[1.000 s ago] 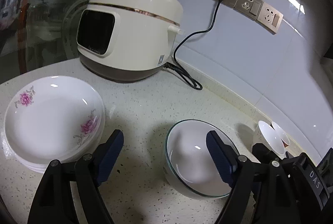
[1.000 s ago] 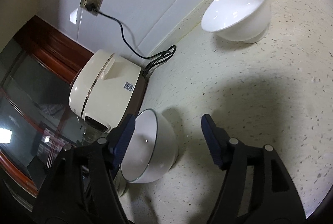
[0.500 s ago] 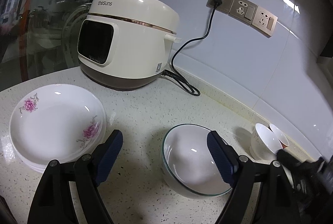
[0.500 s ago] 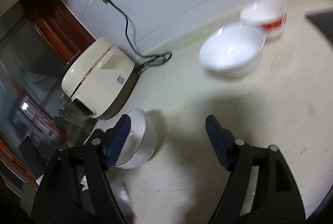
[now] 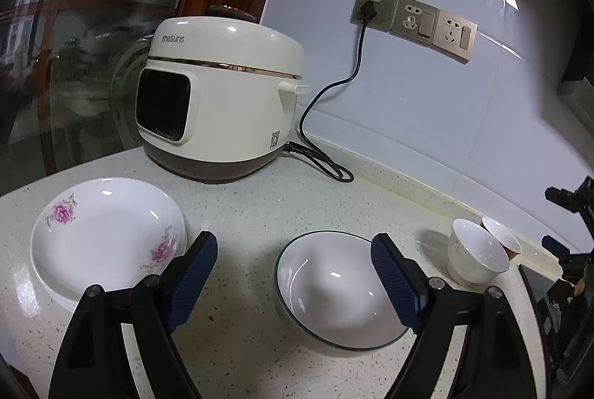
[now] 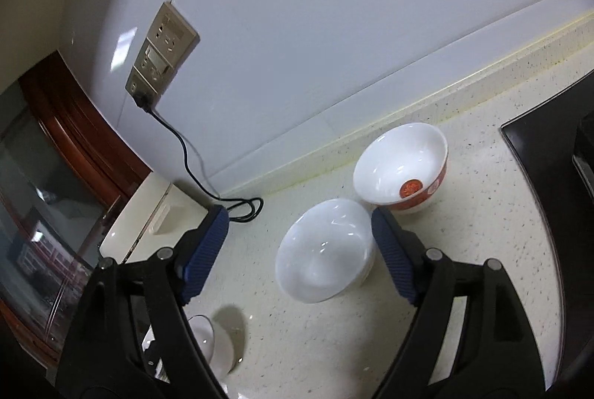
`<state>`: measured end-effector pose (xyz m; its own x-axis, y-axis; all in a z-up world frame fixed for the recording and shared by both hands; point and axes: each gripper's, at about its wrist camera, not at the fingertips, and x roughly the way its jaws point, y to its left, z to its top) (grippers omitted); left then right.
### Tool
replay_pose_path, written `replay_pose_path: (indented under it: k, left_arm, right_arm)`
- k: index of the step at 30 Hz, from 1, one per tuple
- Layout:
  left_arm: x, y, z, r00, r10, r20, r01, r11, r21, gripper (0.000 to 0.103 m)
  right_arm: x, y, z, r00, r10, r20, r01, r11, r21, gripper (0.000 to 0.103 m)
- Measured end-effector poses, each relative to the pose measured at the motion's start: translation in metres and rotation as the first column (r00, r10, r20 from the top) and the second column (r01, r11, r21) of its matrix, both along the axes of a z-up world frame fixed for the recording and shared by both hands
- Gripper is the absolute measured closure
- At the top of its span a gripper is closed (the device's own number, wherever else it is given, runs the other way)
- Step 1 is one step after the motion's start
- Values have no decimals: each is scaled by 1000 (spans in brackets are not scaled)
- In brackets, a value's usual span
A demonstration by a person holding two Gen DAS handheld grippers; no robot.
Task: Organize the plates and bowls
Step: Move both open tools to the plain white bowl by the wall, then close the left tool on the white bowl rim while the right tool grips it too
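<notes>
In the left wrist view, a stack of white plates with pink flowers (image 5: 104, 247) sits on the speckled counter at the left. A white bowl with a dark rim (image 5: 338, 291) stands before my open, empty left gripper (image 5: 293, 269). Two small bowls, a white one (image 5: 475, 258) and a red-patterned one (image 5: 501, 239), stand at the right. In the right wrist view, my open, empty right gripper (image 6: 297, 258) hovers over the plain white bowl (image 6: 323, 254). The red-patterned bowl (image 6: 401, 165) touches it behind. The dark-rimmed bowl (image 6: 211, 343) is partly hidden behind the left finger.
A cream rice cooker (image 5: 219, 105) stands at the back left, its black cord (image 5: 326, 91) running to wall sockets (image 5: 415, 20). A black hob edge (image 6: 549, 154) lies at the right. The other gripper (image 5: 571, 250) shows at the right edge of the left wrist view.
My right gripper has swung away from the dark-rimmed bowl toward the two small bowls and now frames the plain white one. My left gripper has drawn back slightly.
</notes>
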<state>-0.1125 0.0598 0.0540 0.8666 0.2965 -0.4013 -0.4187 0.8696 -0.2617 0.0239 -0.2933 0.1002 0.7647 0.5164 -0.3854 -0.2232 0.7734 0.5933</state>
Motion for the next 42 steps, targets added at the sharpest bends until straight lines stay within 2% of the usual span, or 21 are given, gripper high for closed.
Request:
replay_pose_path:
  k: [1,3,5,7,9,11,14,15,17,19,22,24,27,29,33,35,36,39,41,42]
  left_arm:
    - [-1,-2,1,1000,3,4,-3,1000,7,17]
    - [-5,-7,4,1000,8,29,-9,999,39,17]
    - [-13,-15,9,998,-7,65,2,997,76,17]
    - [-23,-26,17,991,-72,112,62,994,92,17]
    - [-21,-38,28,985,-122,125,111,989,98,16]
    - [0,-49,41,978,-195,74,192,980,44,9]
    - [54,-65,53,946,-323,-35,319,944,-86,9]
    - [71,-69,55,938,-339,-74,330,938,-110,9]
    - [111,-81,55,924,-347,-158,328,935,-137,9]
    - [139,-87,53,926,-324,-192,299,942,-149,9]
    - [173,-95,45,928,-292,-229,258,951,-168,9]
    - [186,-97,35,931,-257,-258,218,961,-168,9]
    - [203,-96,17,921,-253,-297,197,959,-206,9]
    - [211,-98,8,920,-237,-313,182,964,-194,10]
    - [218,-104,2,927,-224,-301,189,972,-143,18]
    - [224,-107,-2,923,-215,-319,195,976,-93,30]
    - [225,-107,-5,917,-239,-321,218,971,-98,36]
    - [228,-104,-11,908,-278,-314,250,960,-128,45]
    - [229,-105,-13,903,-305,-303,278,952,-128,53]
    - [228,-105,-13,898,-325,-297,296,945,-137,62]
  right_arm:
    - [-1,-2,-5,1000,-4,1,4,1000,-2,21]
    - [7,-1,-11,993,-27,-112,19,997,-69,20]
    - [3,0,-6,994,1,-107,-10,997,-82,20]
    - [1,0,-5,992,21,-121,-35,993,-115,19]
    - [3,1,-10,988,28,-149,-54,983,-173,19]
    - [8,-6,-19,984,-8,-178,-27,981,-191,19]
    - [19,-26,-38,968,5,-252,-19,999,-51,19]
    - [20,-28,-41,967,-3,-255,-9,999,-46,19]
    - [21,-27,-43,968,-24,-248,5,997,-77,24]
    - [23,-21,-47,969,-9,-248,-9,997,-72,29]
    - [23,-11,-50,970,33,-242,-42,999,-34,29]
    - [21,-3,-50,974,27,-225,-42,997,-60,31]
    - [21,5,-49,980,11,-199,-29,996,-90,34]
    - [21,8,-50,980,8,-199,-27,995,-91,38]
    - [21,16,-51,981,1,-196,-26,992,-125,39]
    - [24,21,-54,980,0,-201,-27,990,-135,42]
    - [24,22,-56,980,-1,-201,-28,990,-139,43]
    - [31,31,-63,978,-7,-207,-25,988,-153,52]
    - [36,36,-67,978,-11,-210,-26,985,-171,62]
    - [38,38,-69,980,3,-199,-34,988,-154,65]
